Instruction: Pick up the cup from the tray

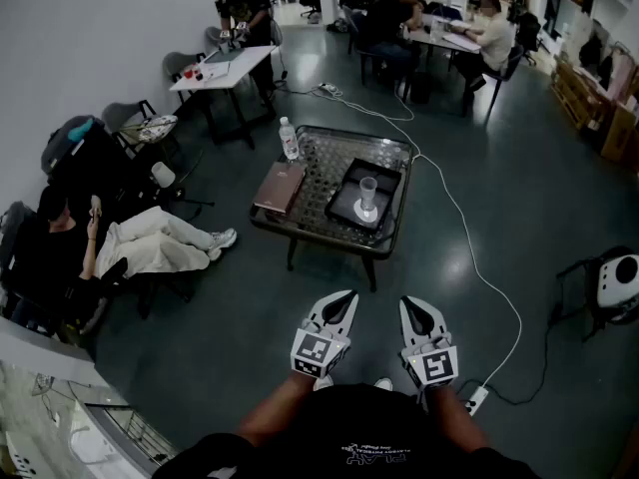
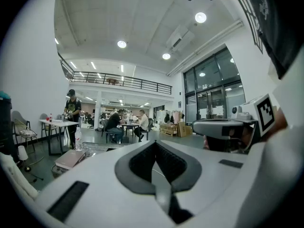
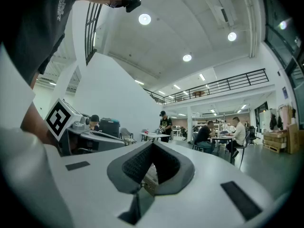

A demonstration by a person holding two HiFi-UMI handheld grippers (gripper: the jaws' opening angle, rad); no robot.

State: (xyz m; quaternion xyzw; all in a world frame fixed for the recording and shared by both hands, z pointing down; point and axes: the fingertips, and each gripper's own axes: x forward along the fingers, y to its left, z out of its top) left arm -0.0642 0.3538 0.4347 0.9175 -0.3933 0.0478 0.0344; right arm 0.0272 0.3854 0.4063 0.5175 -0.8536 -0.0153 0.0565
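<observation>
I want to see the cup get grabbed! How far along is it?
Done: nothing; the cup stands in the tray on the table. In hand: nothing; the left claw and right claw are shut and empty, well short of the table. Left: walk closer, reach, grab the cup and lift it.

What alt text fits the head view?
A clear cup stands on a black tray on a low table, beside a notebook and a water bottle. Nearer, the left claw and right claw, both shut and empty, point toward it, well short.
</observation>
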